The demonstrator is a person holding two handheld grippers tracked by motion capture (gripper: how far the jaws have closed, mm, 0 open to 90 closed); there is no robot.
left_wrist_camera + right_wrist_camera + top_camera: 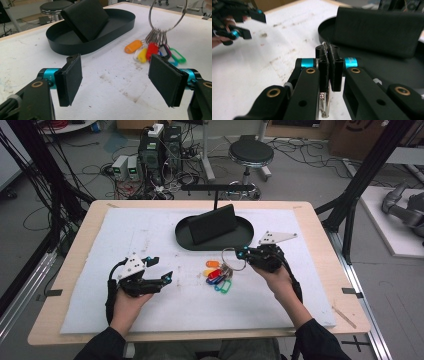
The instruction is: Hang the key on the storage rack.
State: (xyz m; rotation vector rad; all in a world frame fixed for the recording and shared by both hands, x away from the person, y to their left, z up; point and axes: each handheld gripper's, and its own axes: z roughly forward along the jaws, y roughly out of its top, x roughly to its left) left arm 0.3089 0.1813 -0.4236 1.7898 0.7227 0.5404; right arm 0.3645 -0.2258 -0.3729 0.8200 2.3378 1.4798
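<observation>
The right gripper (pixel 243 253) is clamped on the metal key ring (pixel 234 258), lifting it at the near edge of the black oval tray (pixel 186 237), while the coloured key tags (pixel 217 276) trail on the white mat (pixel 90 285). To their left, the left gripper (pixel 159 270) rests with jaws spread wide, holding nothing. A black wallet (pixel 212 223) leans upright in the tray.

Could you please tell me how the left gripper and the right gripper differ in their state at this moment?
The left gripper has its jaws spread wide with nothing between them, while the right gripper has its jaws pressed shut on the key ring. The left gripper sits apart from the coloured key tags, whereas the right gripper lifts the ring with the tags resting on the table. Both are black, hand-held, with blue fittings.
</observation>
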